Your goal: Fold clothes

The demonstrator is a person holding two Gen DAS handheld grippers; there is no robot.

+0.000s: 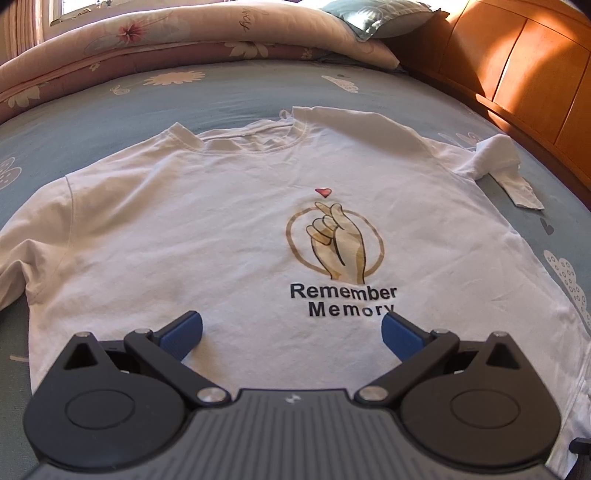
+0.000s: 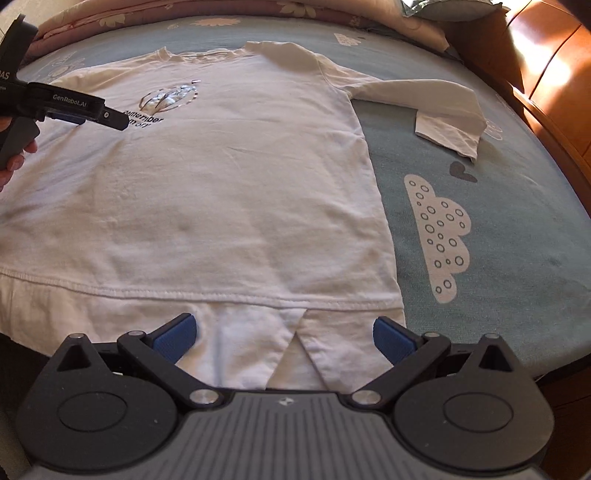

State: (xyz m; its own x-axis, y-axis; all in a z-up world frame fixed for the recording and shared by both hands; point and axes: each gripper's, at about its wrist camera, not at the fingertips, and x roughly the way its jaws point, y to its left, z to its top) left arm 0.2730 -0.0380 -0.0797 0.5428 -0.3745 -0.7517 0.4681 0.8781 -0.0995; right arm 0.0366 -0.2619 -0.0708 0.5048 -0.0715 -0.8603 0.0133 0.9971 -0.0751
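Note:
A white long-sleeved shirt with a hand print and the words "Remember Memory" lies spread front-up on the bed; it also shows in the right wrist view. Its right sleeve is bent back on itself on the sheet. My left gripper is open and empty, hovering over the shirt's chest just below the print. My right gripper is open and empty above the shirt's bottom hem. The left gripper also shows in the right wrist view, over the print.
The bed has a blue sheet with white cloud prints. A folded floral quilt and a pillow lie at the far side. A wooden headboard runs along the right.

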